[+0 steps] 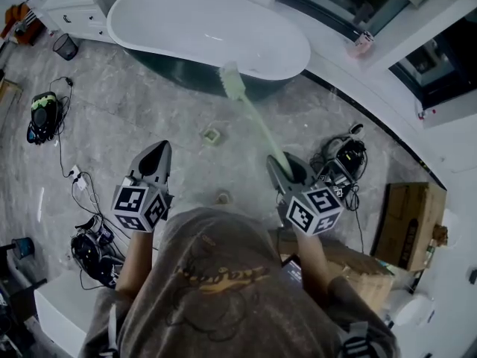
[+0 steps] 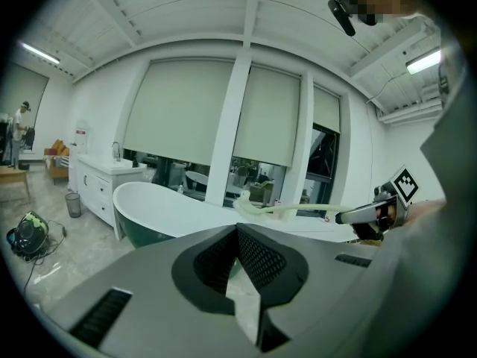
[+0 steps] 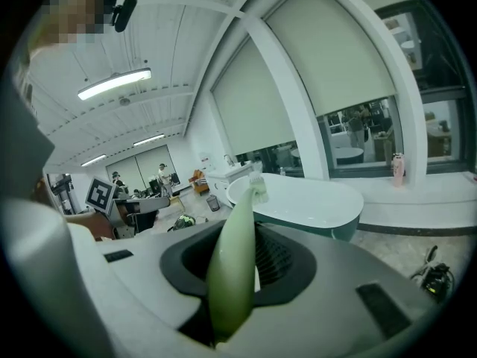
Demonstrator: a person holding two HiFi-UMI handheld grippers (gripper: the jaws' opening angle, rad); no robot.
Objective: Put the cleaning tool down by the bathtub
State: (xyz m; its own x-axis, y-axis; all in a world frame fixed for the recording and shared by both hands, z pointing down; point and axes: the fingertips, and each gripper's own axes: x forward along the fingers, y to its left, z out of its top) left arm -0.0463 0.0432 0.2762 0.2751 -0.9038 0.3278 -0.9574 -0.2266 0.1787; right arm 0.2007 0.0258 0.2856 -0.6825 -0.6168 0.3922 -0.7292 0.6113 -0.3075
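A long cleaning brush with a pale green handle (image 1: 257, 118) and a bristled head (image 1: 231, 79) points toward the white bathtub (image 1: 149, 28). My right gripper (image 1: 279, 162) is shut on the handle's near end. In the right gripper view the handle (image 3: 232, 259) runs out between the jaws toward the tub (image 3: 313, 196). My left gripper (image 1: 159, 149) hangs level with it at the left, shut with nothing in it. Its tips meet in the left gripper view (image 2: 238, 233), where the brush (image 2: 283, 209) crosses in front of the tub (image 2: 164, 207).
A small drain (image 1: 212, 134) sits in the marble floor between me and the tub. Cables and gear lie on the floor at the right (image 1: 343, 159) and left (image 1: 43, 114). There is a cardboard box (image 1: 410, 222) at the right and a wastebasket (image 1: 65, 46) by a white cabinet (image 1: 82, 6).
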